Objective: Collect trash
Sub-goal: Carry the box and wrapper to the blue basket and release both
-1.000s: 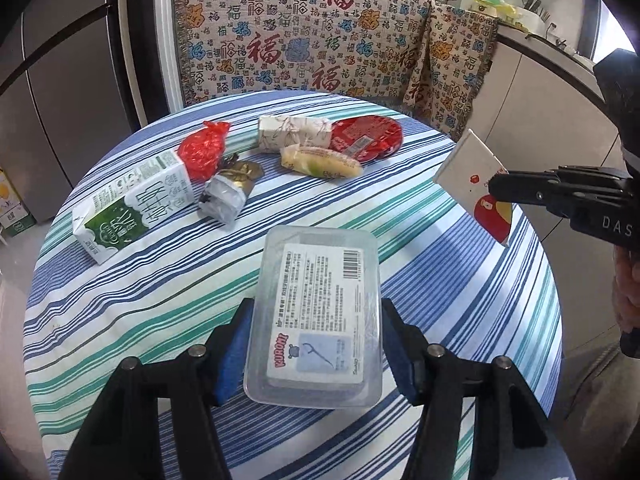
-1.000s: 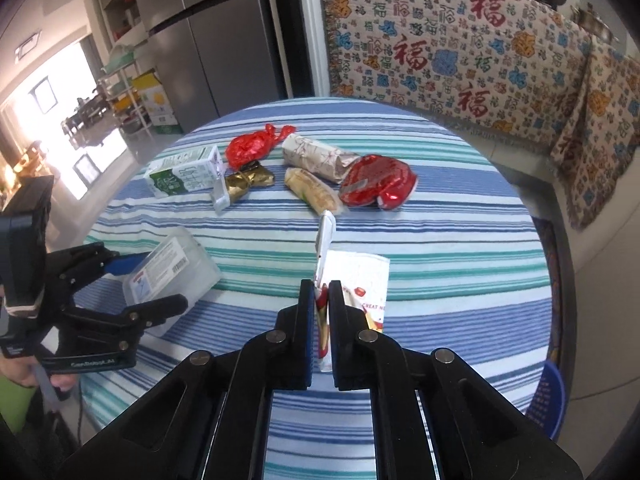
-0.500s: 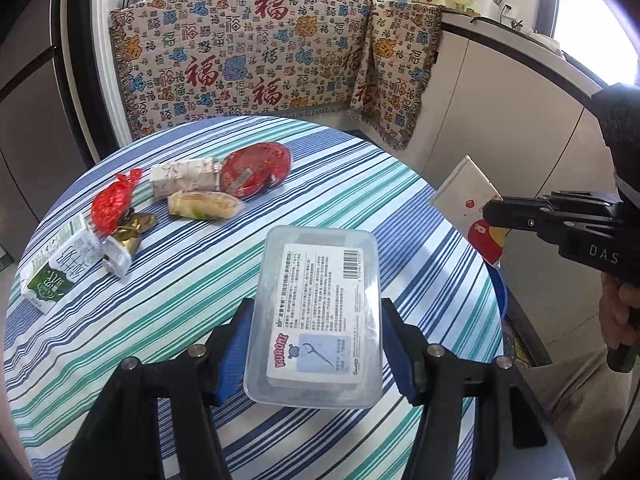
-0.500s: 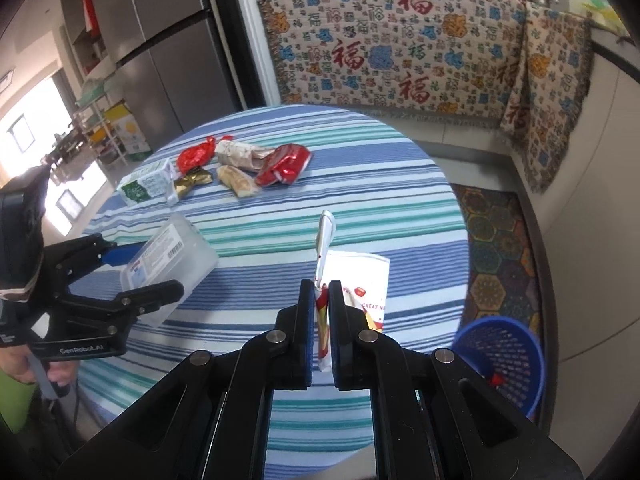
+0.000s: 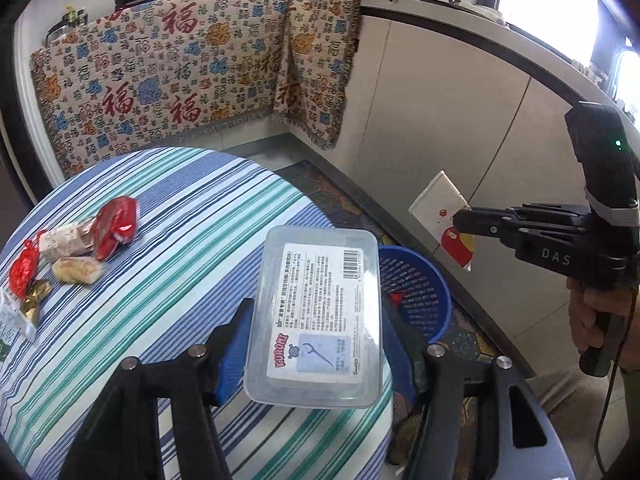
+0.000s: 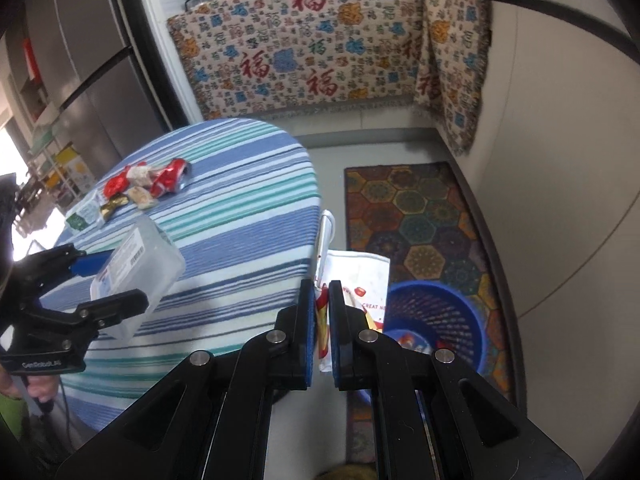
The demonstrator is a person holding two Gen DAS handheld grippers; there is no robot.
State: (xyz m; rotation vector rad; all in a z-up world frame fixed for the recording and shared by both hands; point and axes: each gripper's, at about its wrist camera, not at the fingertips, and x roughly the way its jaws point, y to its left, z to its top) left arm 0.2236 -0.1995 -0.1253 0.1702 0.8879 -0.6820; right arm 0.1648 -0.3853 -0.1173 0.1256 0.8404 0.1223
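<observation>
My left gripper (image 5: 316, 336) is shut on a clear plastic floss-pick box (image 5: 316, 320), held above the edge of the striped round table (image 5: 180, 248). My right gripper (image 6: 322, 304) is shut on a flat white wrapper with red print (image 6: 356, 276), which hangs past the table edge near a blue mesh basket (image 6: 448, 320) on the floor. In the left wrist view the right gripper (image 5: 460, 218) holds that wrapper (image 5: 438, 208) above and right of the basket (image 5: 416, 292). Red wrappers (image 5: 116, 226), a paper-wrapped roll and a snack packet lie on the table's far left.
A patterned rug (image 6: 416, 216) lies under the basket beside grey cabinets (image 5: 440, 120). A printed cloth (image 6: 320, 52) drapes the counter behind the table. A green-and-white carton (image 6: 82, 216) lies at the table's left. Something small and red lies inside the basket.
Both grippers swung right, off the table's middle toward its right edge. The blue basket and rug came into view, and the trash pile slid to the left of both views.
</observation>
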